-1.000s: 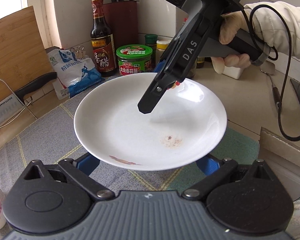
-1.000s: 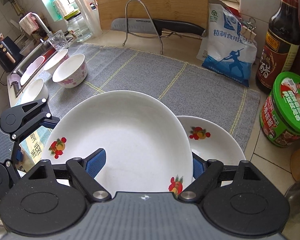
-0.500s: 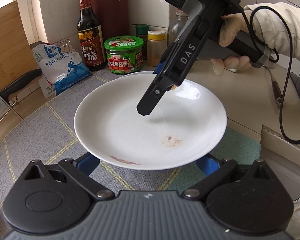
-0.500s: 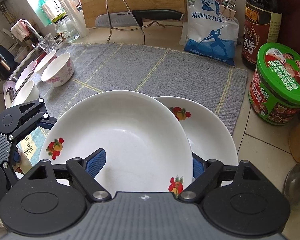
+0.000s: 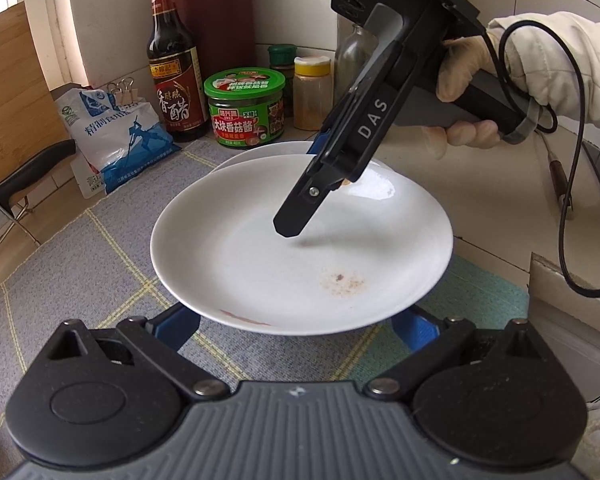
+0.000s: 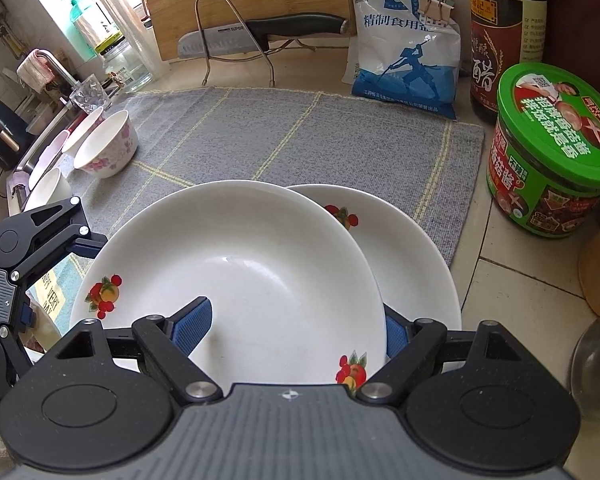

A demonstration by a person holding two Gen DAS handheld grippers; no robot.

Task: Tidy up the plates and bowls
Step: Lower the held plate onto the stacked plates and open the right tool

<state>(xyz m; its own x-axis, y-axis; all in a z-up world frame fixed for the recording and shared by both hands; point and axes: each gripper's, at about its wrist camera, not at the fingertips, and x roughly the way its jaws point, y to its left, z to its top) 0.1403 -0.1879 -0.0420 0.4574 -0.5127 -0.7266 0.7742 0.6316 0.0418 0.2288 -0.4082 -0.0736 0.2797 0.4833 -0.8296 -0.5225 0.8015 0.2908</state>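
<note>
Now lower and nearer second plate (image 6: 412,264): top plate (image 6: 240,280) pinched at rim by right gripper (image 6: 296,330); left gripper (image 5: 296,326), grip unclear.

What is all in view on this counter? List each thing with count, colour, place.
near plate: one, white, between grippers
second plate: one, white, on mat behind it
bowls: several, white, mat's left end
mat: one, grey, on counter
jar: one, green, right of mat
bottle: one, dark, behind jar
bag: one, white-blue, beyond mat
knife: one, black-handled, beyond mat
right gripper: one, black, straddling near plate's rim
left gripper: one, black, fingers under near plate
</note>
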